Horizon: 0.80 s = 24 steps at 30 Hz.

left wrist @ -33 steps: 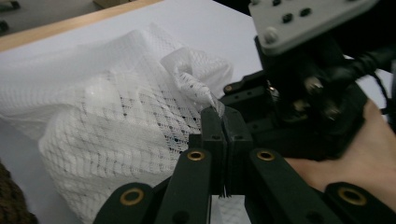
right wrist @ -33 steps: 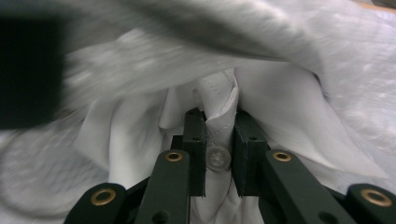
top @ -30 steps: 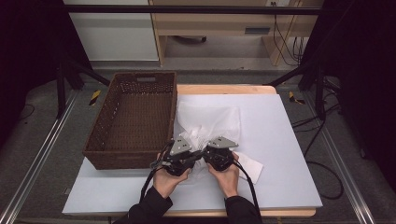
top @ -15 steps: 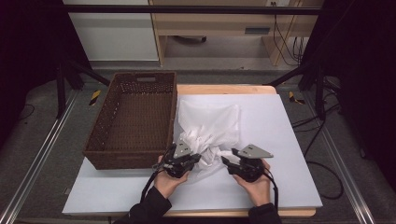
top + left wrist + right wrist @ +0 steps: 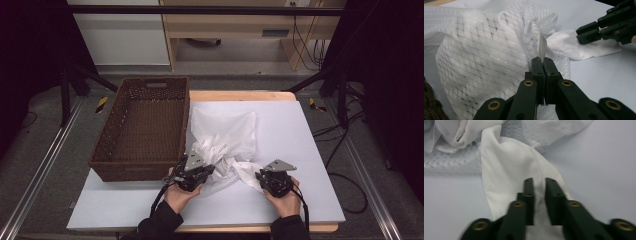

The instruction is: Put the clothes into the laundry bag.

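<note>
White table [image 5: 310,150], cloth [image 5: 506,170] between closing jaws.

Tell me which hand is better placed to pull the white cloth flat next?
Probably the right: its gripper sits over a loose cloth end, jaws just closing, slightly apart. The left gripper is shut on a mesh fold, anchoring it.

Both forearms enter from the near edge, dark sleeves to the wrists. Left hand [image 5: 179,196] carries the left gripper [image 5: 543,65], jaws pressed flat together, a thin strip of fabric caught between them. Right gripper [image 5: 538,185], in the right hand [image 5: 282,202], has just been closing; a narrow gap remains between its jaws, fabric lying there.
</note>
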Available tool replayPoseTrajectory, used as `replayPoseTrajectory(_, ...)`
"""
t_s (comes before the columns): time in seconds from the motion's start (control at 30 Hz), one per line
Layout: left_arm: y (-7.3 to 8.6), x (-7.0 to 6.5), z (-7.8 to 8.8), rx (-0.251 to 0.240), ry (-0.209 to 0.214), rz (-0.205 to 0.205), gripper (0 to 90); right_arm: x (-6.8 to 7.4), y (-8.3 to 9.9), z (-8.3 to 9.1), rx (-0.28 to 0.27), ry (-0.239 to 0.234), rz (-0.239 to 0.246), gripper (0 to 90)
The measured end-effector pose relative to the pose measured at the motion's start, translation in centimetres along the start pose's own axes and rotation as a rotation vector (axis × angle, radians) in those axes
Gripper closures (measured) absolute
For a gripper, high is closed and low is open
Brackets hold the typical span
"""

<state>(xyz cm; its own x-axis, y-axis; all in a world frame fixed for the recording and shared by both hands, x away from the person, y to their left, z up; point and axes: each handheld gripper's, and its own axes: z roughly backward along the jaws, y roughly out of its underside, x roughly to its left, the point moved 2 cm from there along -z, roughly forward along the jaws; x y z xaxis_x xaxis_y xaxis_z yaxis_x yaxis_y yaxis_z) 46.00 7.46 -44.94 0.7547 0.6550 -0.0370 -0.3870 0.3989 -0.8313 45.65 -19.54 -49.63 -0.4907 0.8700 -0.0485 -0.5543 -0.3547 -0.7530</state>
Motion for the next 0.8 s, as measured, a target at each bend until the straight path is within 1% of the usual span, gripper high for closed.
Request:
replayPoseTrajectory(0.03, 0.0, 0.0, 0.0, -0.001, 0.002, 0.004, 88.7, -0.1, 0.0, 0.3, 0.006, -0.002, -0.008, 90.0)
replayPoseTrajectory(0.07, -0.1, 0.0, 0.1, -0.003, 0.003, 0.006, 88.7, -0.2, 0.0, 0.5, 0.004, -0.025, -0.025, 90.0)
replayPoseTrajectory(0.1, -0.1, 0.0, 0.1, -0.005, 0.003, 0.006, 88.8, -0.3, 0.0, 0.6, -0.001, -0.038, -0.031, 90.0)
replayPoseTrajectory(0.13, -0.2, 0.1, 0.2, -0.008, 0.005, 0.009, 88.8, -0.3, -0.2, 0.9, -0.020, -0.067, -0.040, 90.0)
replayPoseTrajectory(0.2, -0.4, 0.1, 0.5, -0.016, 0.007, 0.016, 88.8, 0.0, -0.6, 1.8, -0.083, -0.123, -0.046, 90.0)
replayPoseTrajectory(0.23, -0.5, 0.1, 0.7, -0.021, 0.008, 0.019, 88.9, 0.2, -1.0, 2.4, -0.138, -0.160, -0.039, 90.0)
replayPoseTrajectory(0.27, -0.6, 0.1, 0.8, -0.026, 0.010, 0.026, 88.9, 0.4, -1.3, 2.8, -0.164, -0.179, -0.039, 90.0)
replayPoseTrajectory(0.33, -0.9, 0.1, 1.1, -0.034, 0.016, 0.030, 88.9, 1.2, -2.1, 3.7, -0.237, -0.211, -0.016, 90.0)
replayPoseTrajectory(0.4, -1.2, 0.0, 1.3, -0.041, 0.021, 0.036, 89.0, 2.1, -2.9, 4.2, -0.281, -0.236, 0.003, 90.0)
replayPoseTrajectory(0.43, -1.4, -0.1, 1.3, -0.048, 0.029, 0.044, 89.0, 2.9, -3.5, 4.3, -0.307, -0.250, 0.025, 90.0)
replayPoseTrajectory(0.5, -1.8, -0.2, 1.5, -0.061, 0.036, 0.049, 89.1, 4.2, -4.6, 3.9, -0.334, -0.268, 0.056, 90.0)
replayPoseTrajectory(0.57, -2.1, -0.4, 1.8, -0.073, 0.042, 0.053, 89.0, 5.1, -5.4, 3.4, -0.344, -0.286, 0.061, 90.0)
replayPoseTrajectory(0.6, -2.1, -0.4, 1.9, -0.076, 0.043, 0.053, 89.0, 5.8, -5.8, 2.9, -0.346, -0.295, 0.074, 90.0)
replayPoseTrajectory(0.67, -2.1, -0.4, 2.1, -0.080, 0.041, 0.053, 89.0, 6.7, -6.3, 2.1, -0.346, -0.290, 0.092, 90.0)
replayPoseTrajectory(0.73, -2.1, -0.3, 2.2, -0.083, 0.042, 0.057, 89.1, 7.4, -6.8, 0.6, -0.323, -0.297, 0.090, 90.0)
replayPoseTrajectory(0.8, -2.2, -0.2, 2.3, -0.084, 0.034, 0.055, 89.1, 8.1, -7.1, -1.3, -0.296, -0.276, 0.105, 90.0)
